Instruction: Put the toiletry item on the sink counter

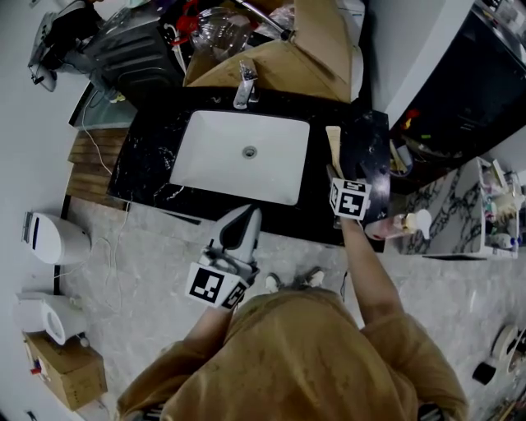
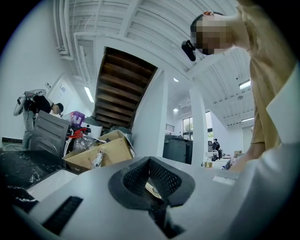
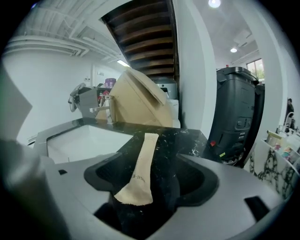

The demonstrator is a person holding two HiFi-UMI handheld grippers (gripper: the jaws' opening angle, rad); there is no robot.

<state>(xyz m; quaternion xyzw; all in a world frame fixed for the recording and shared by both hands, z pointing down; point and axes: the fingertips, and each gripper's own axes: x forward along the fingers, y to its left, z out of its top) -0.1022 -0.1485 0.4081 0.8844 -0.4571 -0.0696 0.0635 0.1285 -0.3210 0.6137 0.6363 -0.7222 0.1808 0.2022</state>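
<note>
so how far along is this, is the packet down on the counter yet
Looks nearly done: the tan packet lies flat on the black counter, right of the sink. In hand: nothing, the right hand-held gripper is open around it, not pressing. Still to do: draw the gripper back.

pale marbled floor tiles (image 1: pixel 148 271) run under a slatted wooden mat (image 1: pixel 89 168). white walls (image 3: pixel 47 93) and a white pillar (image 2: pixel 151 117) rise beside the underside of a wooden staircase (image 3: pixel 145 33). ceiling lights (image 3: pixel 214 3) glow; a window (image 2: pixel 190 127) shows far off.
</note>
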